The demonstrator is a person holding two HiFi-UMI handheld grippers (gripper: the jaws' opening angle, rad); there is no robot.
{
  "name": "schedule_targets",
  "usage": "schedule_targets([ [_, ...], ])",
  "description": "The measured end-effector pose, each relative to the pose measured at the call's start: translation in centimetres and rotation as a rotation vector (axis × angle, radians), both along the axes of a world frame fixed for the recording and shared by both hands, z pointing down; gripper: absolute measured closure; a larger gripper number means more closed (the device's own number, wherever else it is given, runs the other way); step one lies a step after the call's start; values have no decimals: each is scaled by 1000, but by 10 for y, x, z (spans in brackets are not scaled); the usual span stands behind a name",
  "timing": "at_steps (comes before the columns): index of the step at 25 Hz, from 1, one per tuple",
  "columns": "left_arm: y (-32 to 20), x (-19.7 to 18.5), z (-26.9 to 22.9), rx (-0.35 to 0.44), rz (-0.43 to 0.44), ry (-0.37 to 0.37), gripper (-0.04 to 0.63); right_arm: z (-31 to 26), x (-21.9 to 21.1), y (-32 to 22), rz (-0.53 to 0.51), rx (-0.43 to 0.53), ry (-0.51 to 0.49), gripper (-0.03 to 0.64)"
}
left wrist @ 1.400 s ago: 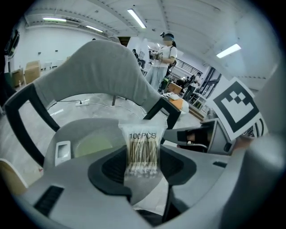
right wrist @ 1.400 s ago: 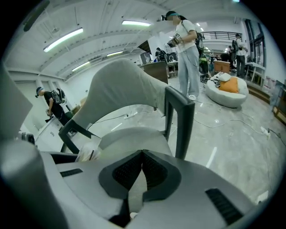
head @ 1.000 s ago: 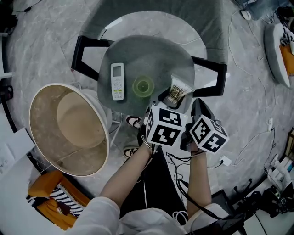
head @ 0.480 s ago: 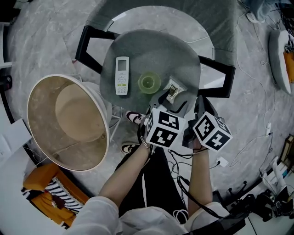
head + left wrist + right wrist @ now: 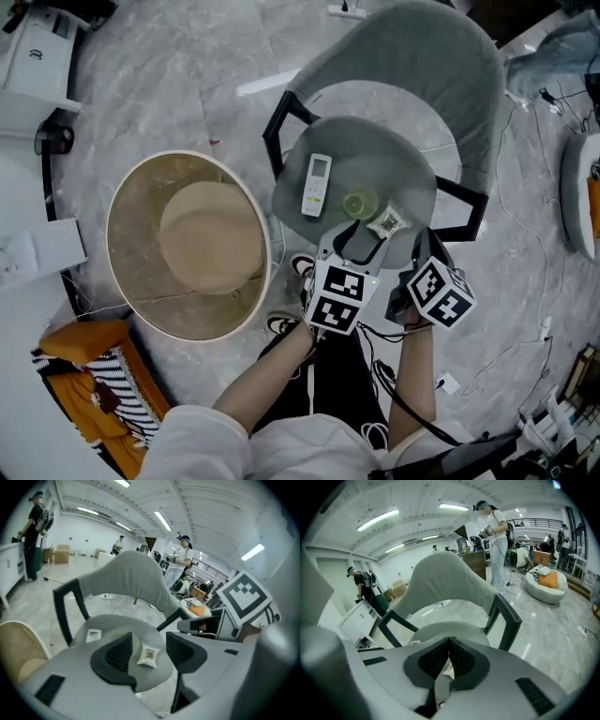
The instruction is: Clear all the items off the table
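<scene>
- A second ago the snack packet (image 5: 387, 222) stood tilted up at the jaws of the left gripper (image 5: 359, 242), at the near edge of the table (image 5: 417, 169). Now it lies flat on the glass, free of both tools.
- Both grippers have drawn back from the table's edge and sit higher above it than before.
- The left gripper's jaws have just been closing a little but stand apart. In the left gripper view the packet shows through the gap, yet it rests on the table beyond the pads and neither touches it.
- The right gripper (image 5: 449, 644) is clenched, its pads meeting at the tips with nothing held.
- The remote (image 5: 317, 185) and the green cup (image 5: 356, 202) sit on the glass as before, the cup between the remote and the packet.
- By my reading nothing is cleared yet: all three items remain, and the packet needs a fresh approach.
- The big round basket (image 5: 141, 281) beside the table looks like the likely drop place.
</scene>
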State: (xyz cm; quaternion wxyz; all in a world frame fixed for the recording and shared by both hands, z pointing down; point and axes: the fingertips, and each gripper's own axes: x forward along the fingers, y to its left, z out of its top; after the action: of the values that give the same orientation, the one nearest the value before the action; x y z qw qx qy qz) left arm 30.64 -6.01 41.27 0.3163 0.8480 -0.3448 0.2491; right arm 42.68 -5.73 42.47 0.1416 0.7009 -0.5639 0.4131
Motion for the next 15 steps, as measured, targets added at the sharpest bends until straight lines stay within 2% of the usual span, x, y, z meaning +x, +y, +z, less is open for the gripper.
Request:
schedule_targets([
  [3,-9,-58,-46,75,-101,-22,405,-40,-30,-11,-53,47,3,594],
  [7,-4,-148,-104,165,-245,-74,489,-89,-109,-16,-206,78,-20,594],
  [12,34,-253,-157,194,-463,-167,586,-159,-203,-5,-429,125,-12,594],
  [15,68,-320,-190,206,-630,-131,588,-201,-265,5,-585,181,16,594],
])
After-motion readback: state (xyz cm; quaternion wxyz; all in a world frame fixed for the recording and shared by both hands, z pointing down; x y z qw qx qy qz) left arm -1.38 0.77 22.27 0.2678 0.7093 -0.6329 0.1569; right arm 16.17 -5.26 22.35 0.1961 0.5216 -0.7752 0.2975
